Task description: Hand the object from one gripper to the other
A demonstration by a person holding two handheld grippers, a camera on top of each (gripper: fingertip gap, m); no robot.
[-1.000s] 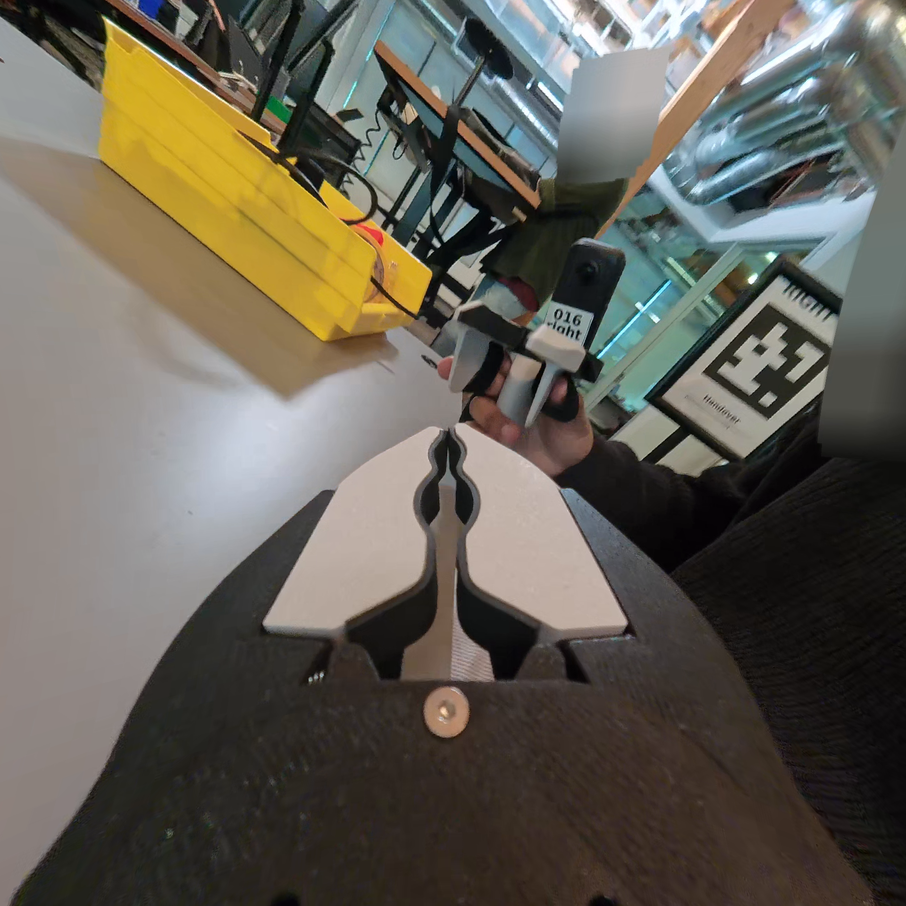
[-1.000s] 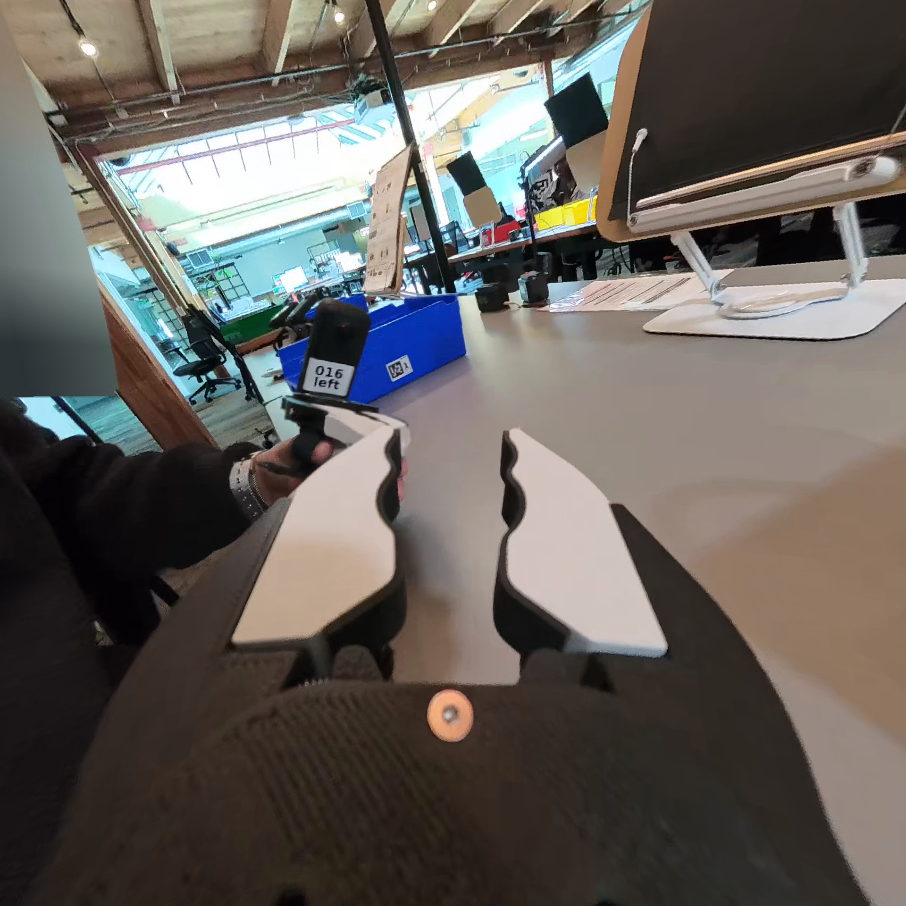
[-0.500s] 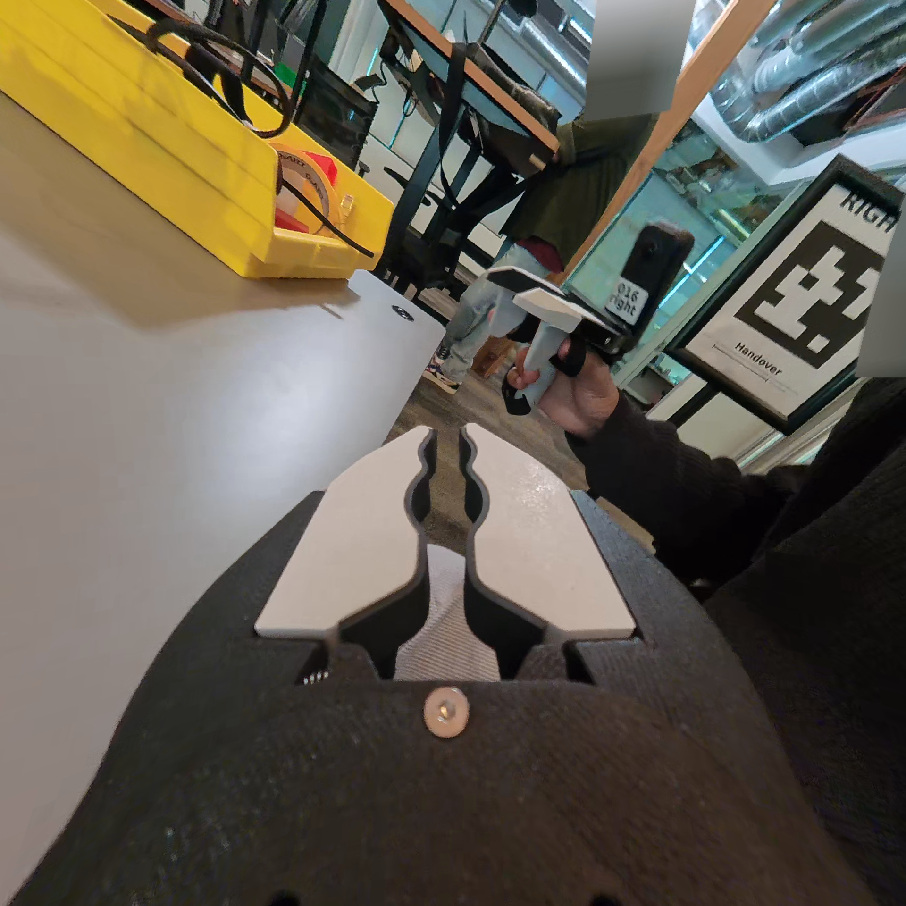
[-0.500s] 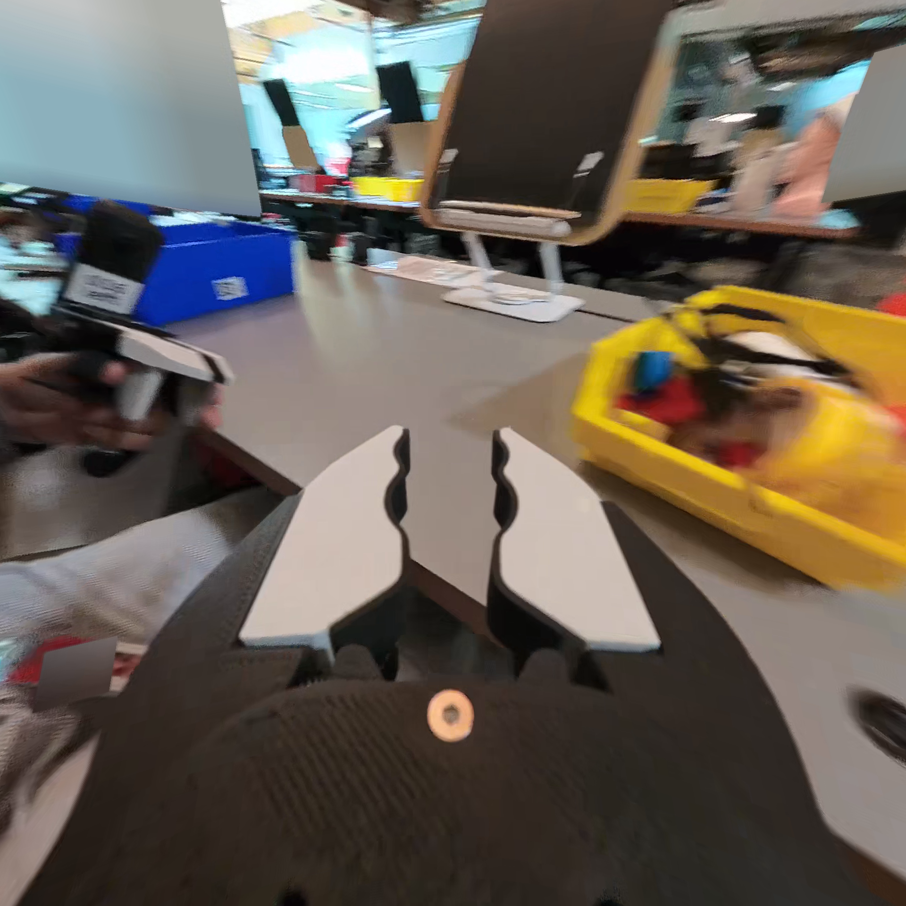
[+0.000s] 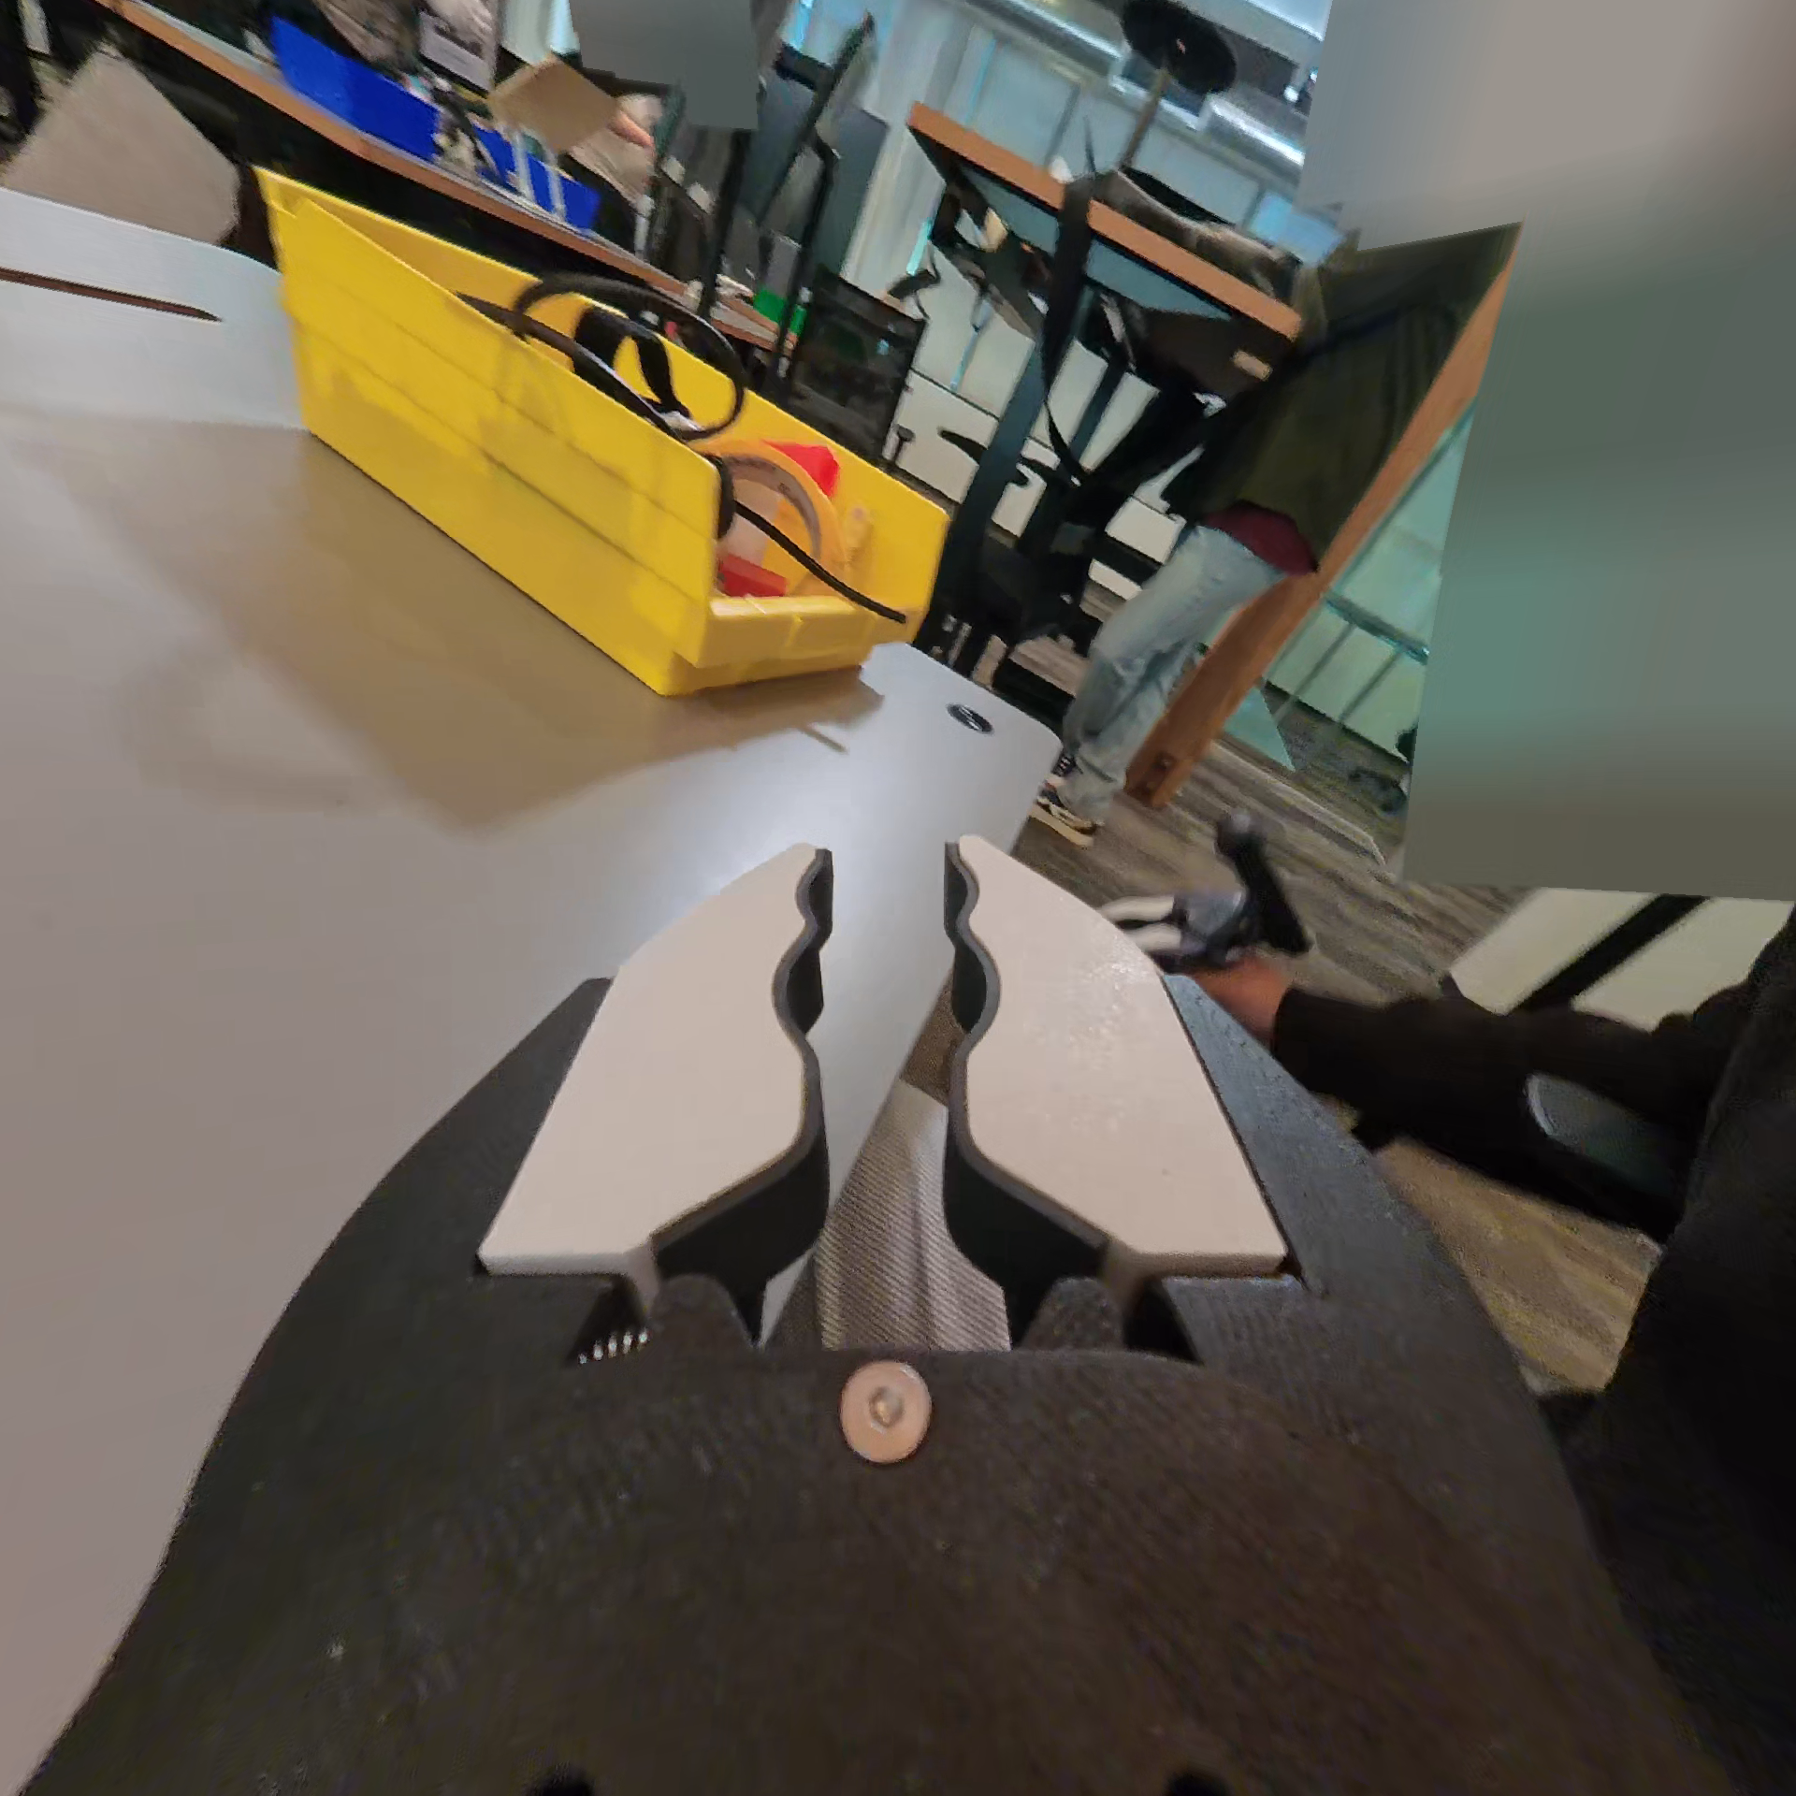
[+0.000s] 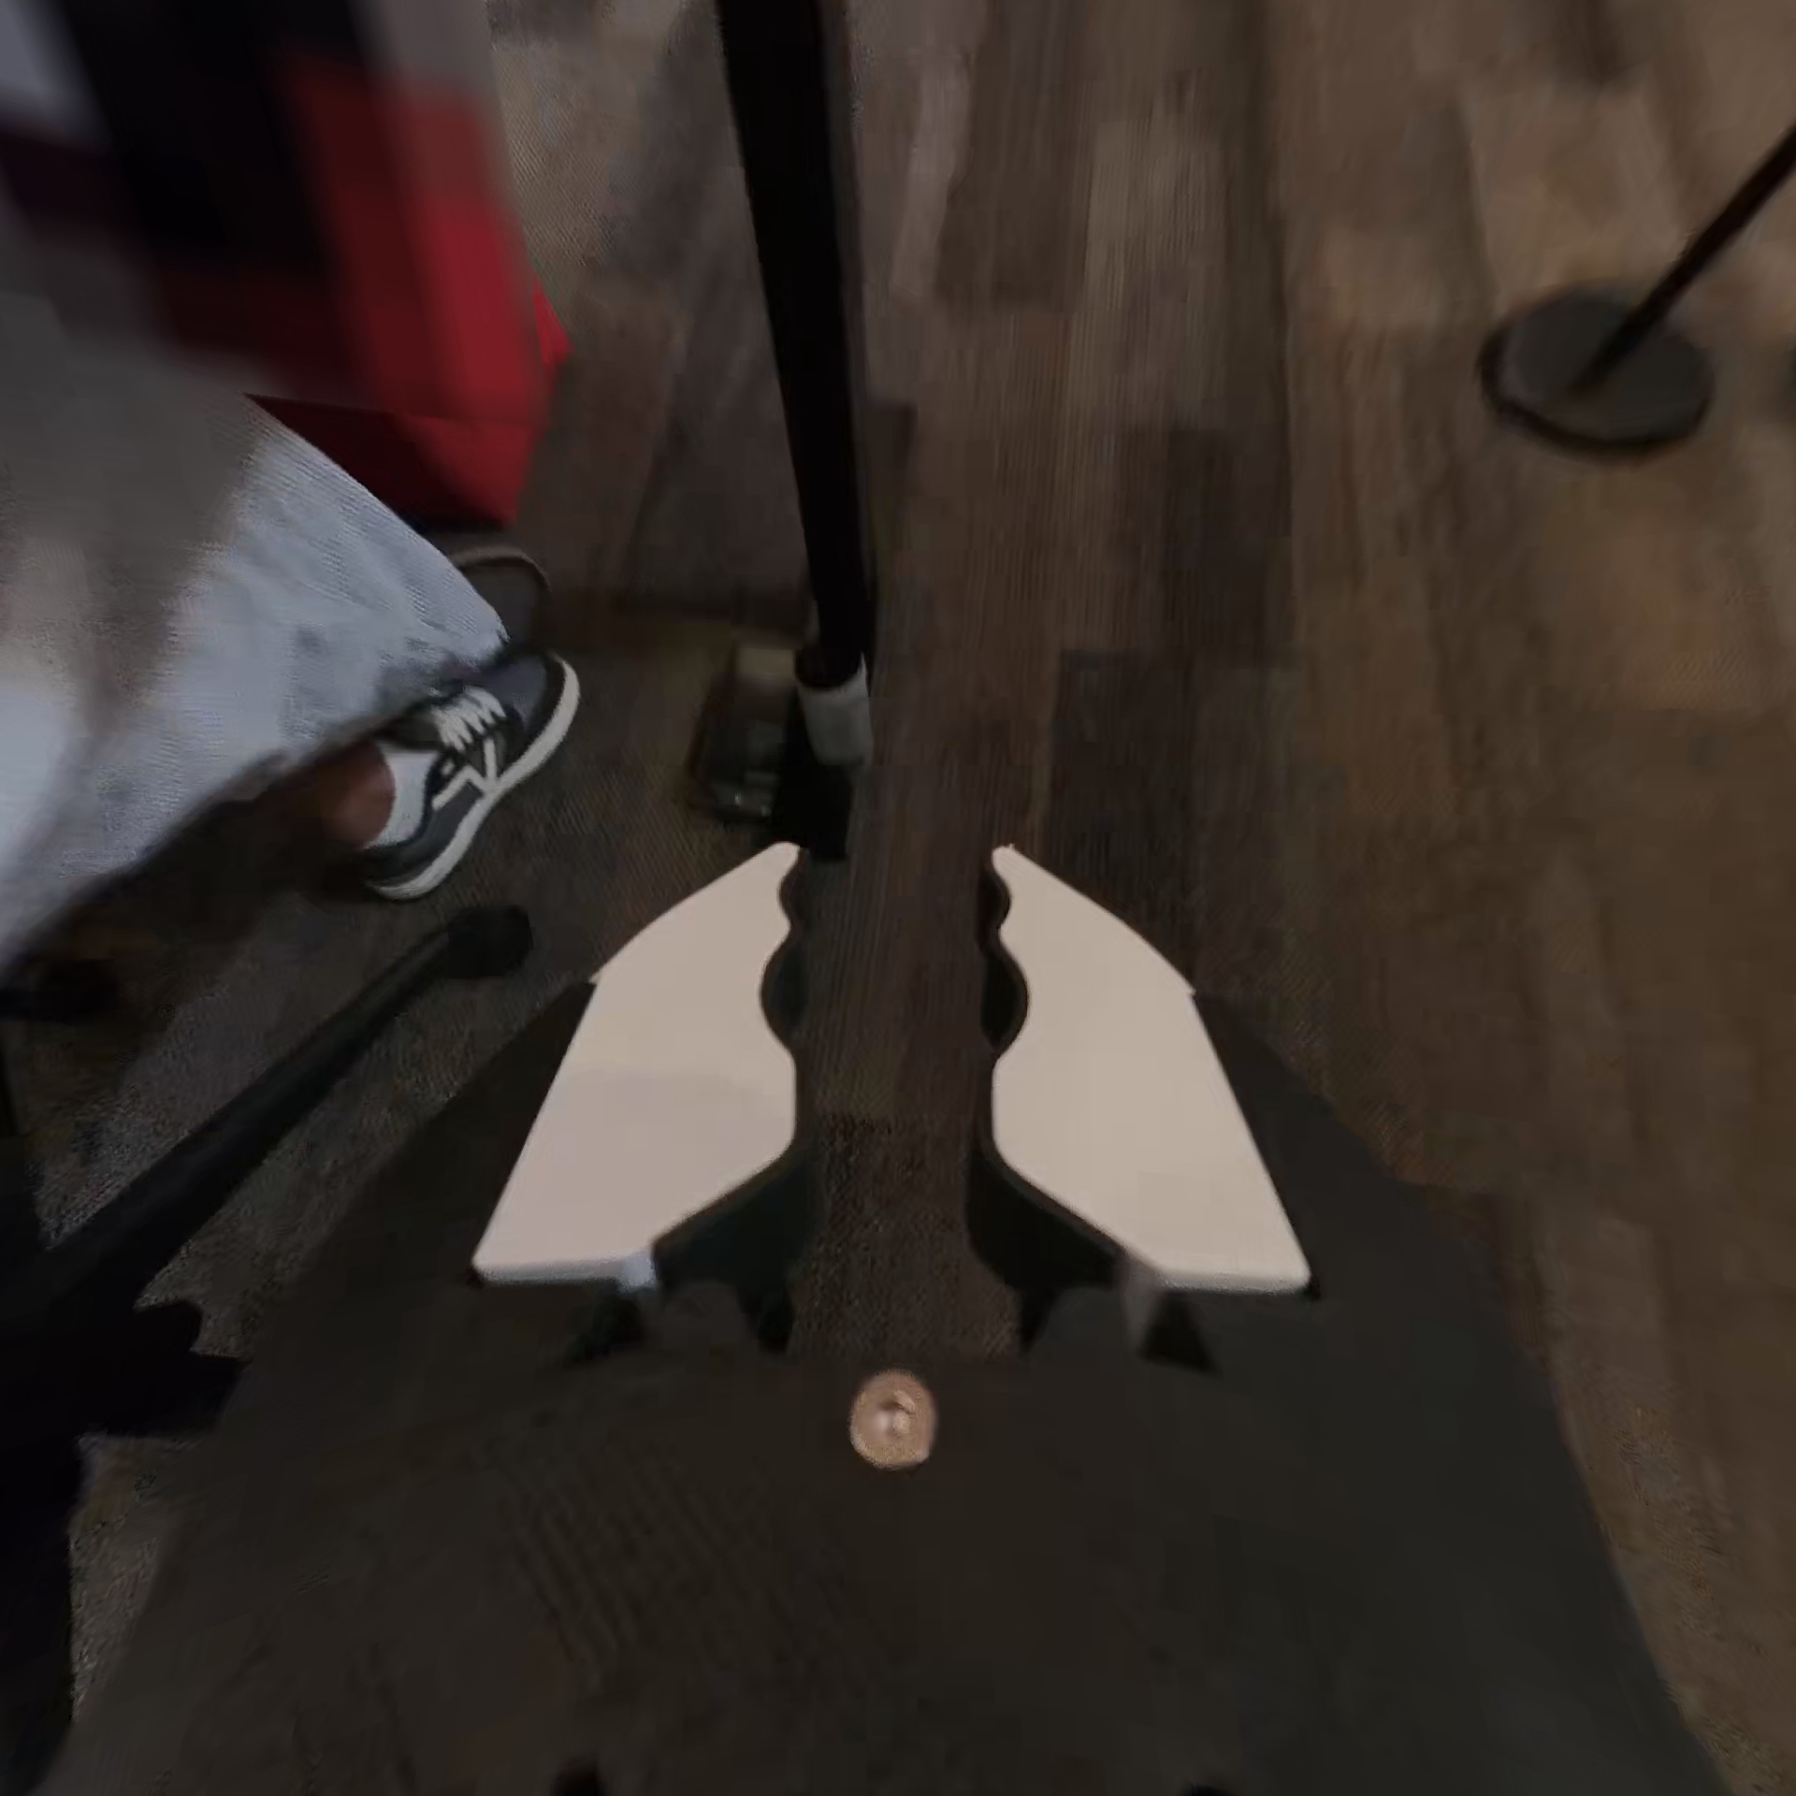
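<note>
Workshop desks and a dark wood-look floor (image 6: 1263, 486) framed it all, with a grey table (image 5: 292, 875) out front. Left gripper (image 5: 886, 860) was parted, a clear gap between its pale fingers (image 5: 680, 1088), nothing held, tips hanging over the table's rounded corner. Past them a yellow bin (image 5: 505, 466) sat on the table, stuffed with black cables (image 5: 622, 330) and a tape roll (image 5: 777, 486). Off to the side, low beyond the table edge, the right gripper (image 5: 1181, 918) showed blurred in a dark-sleeved hand (image 5: 1249, 991).

Right gripper (image 6: 894, 855) in its own view was spread wide too, fingers (image 6: 1108, 1069) empty, pointing down at the floor. Ahead of them stood a black table leg (image 6: 797, 340); a sneaker (image 6: 476, 758) and light trouser leg (image 6: 194, 603) lay to the side, a round stand base (image 6: 1594, 379) well apart. No handover object showed in either view; where it was I couldn't tell.
</note>
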